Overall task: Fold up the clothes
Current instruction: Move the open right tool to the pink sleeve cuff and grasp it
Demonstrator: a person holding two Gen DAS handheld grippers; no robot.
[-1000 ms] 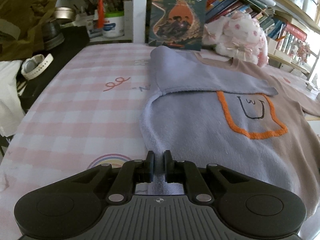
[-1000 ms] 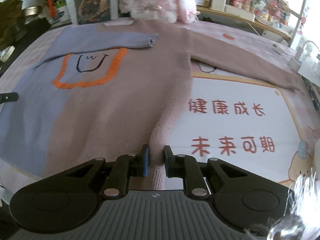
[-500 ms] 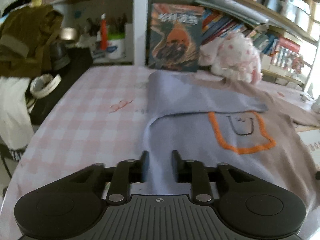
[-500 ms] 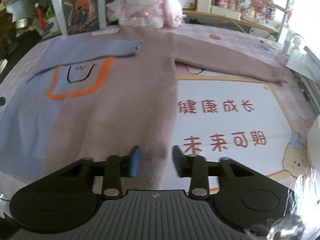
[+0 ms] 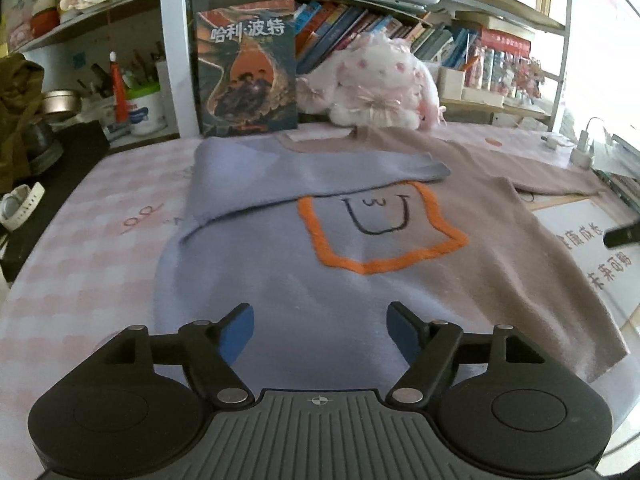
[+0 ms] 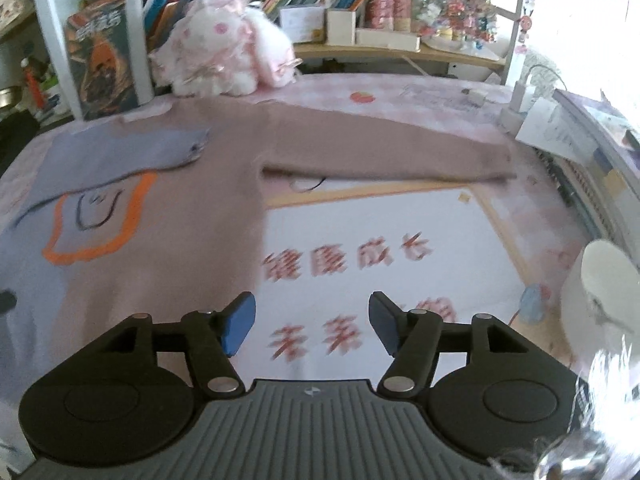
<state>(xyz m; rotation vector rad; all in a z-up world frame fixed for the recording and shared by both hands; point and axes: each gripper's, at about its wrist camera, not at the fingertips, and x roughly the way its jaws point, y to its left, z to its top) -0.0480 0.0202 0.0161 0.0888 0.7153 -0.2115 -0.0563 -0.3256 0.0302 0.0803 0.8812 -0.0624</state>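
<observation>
A sweater, lavender on one half and dusty pink on the other, with an orange outlined face patch (image 5: 380,232), lies flat on the table. Its lavender sleeve (image 5: 312,172) is folded across the chest. Its pink sleeve (image 6: 384,156) stretches out to the right. My left gripper (image 5: 320,328) is open and empty above the lavender hem (image 5: 280,320). My right gripper (image 6: 312,320) is open and empty above the printed mat, just right of the pink hem (image 6: 160,272).
A pink checked tablecloth (image 5: 80,248) covers the table. A printed mat with red characters (image 6: 360,264) lies at the right. A plush rabbit (image 5: 376,84) and an upright book (image 5: 248,68) stand at the back. A white watch (image 5: 20,208) lies at the left edge.
Both grippers have opened, let go of the sweater's hem and lifted back from it. The sweater now lies flat.
</observation>
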